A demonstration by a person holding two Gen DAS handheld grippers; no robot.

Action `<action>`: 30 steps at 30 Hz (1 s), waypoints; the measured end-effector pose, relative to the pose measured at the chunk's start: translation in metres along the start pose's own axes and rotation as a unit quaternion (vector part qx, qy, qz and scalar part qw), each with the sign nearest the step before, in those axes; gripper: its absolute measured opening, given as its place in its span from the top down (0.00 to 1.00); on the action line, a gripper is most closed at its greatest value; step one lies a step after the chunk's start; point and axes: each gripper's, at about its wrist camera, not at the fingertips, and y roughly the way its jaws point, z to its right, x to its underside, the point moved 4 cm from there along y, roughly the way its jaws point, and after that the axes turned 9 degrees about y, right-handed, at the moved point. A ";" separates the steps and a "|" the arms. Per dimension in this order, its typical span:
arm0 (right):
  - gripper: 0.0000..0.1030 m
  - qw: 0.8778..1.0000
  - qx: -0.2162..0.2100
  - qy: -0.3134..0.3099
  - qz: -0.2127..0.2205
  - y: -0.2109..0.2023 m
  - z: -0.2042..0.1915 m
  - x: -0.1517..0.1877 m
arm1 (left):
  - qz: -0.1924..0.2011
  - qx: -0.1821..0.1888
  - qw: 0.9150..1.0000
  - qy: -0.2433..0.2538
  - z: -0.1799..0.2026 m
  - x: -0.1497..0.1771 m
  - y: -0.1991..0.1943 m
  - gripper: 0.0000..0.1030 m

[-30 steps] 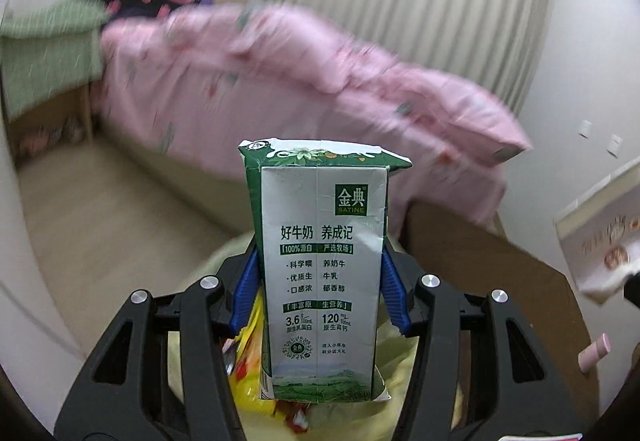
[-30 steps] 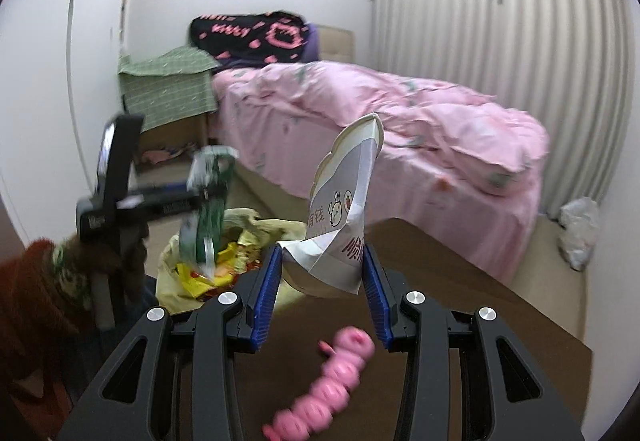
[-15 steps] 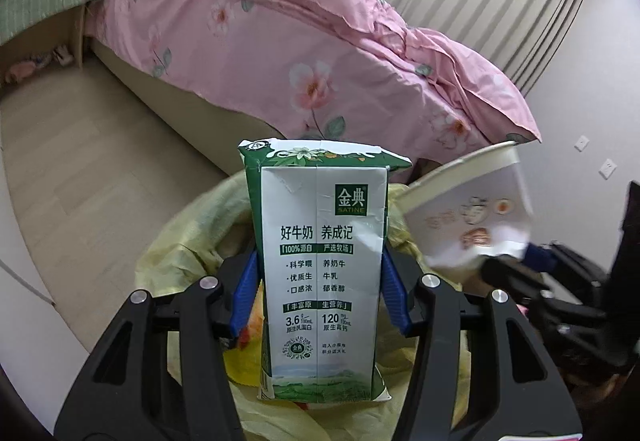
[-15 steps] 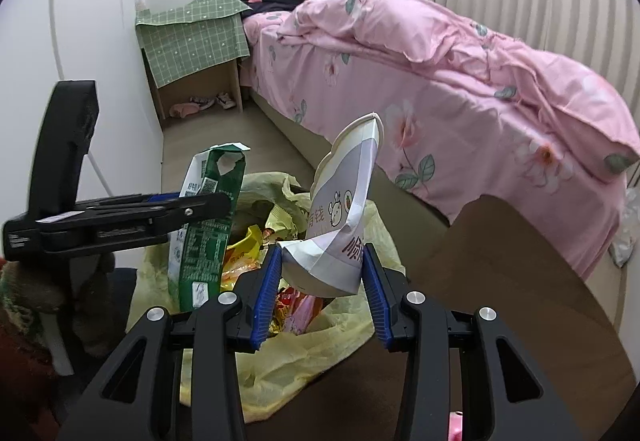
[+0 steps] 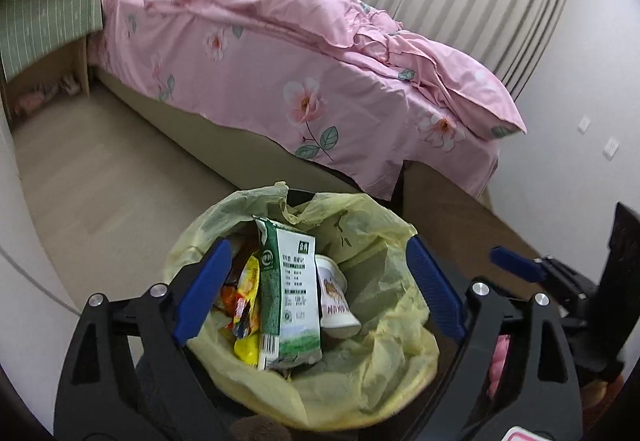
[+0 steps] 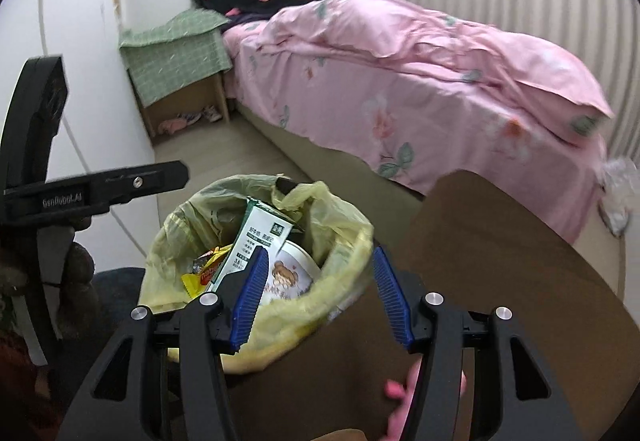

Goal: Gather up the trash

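Note:
A green and white milk carton (image 5: 288,293) stands tilted inside the yellow bin bag (image 5: 380,281), with a white paper cup (image 5: 334,293) lying against its right side. My left gripper (image 5: 316,245) hovers above the bag, its jaws opening wide and touching nothing. In the right wrist view the carton (image 6: 260,237) and the cup (image 6: 292,277) sit in the bag (image 6: 192,225), below and beyond my right gripper (image 6: 320,255). Its jaws are opening too, with nothing pressed between the pads. The left gripper (image 6: 100,189) shows at the left edge there.
A brown table (image 6: 480,261) borders the bin on the right, with a pink beaded thing (image 6: 400,393) near its front. A bed with a pink floral quilt (image 5: 320,81) fills the background. A green-covered nightstand (image 6: 180,53) stands by the wall, and bare wooden floor (image 5: 120,169) lies left of the bin.
The left gripper let go of the milk carton and the right let go of the paper cup. Both now lie in the bag. Both pairs of jaws have spread apart.

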 end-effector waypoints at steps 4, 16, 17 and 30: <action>0.50 0.999 0.012 0.048 0.012 -0.044 0.012 0.018 | 0.000 -0.020 0.999 0.033 0.029 0.018 -0.029 0.18; 0.50 0.986 0.113 0.117 0.027 -0.164 0.023 0.099 | 0.004 -0.046 0.990 0.134 0.125 0.074 -0.107 0.18; 0.50 0.985 0.122 0.119 0.029 -0.171 0.021 0.104 | 0.007 -0.047 0.989 0.138 0.129 0.076 -0.111 0.18; 0.50 0.981 0.130 0.139 0.046 -0.205 0.007 0.130 | 0.014 -0.033 0.987 0.155 0.146 0.085 -0.136 0.18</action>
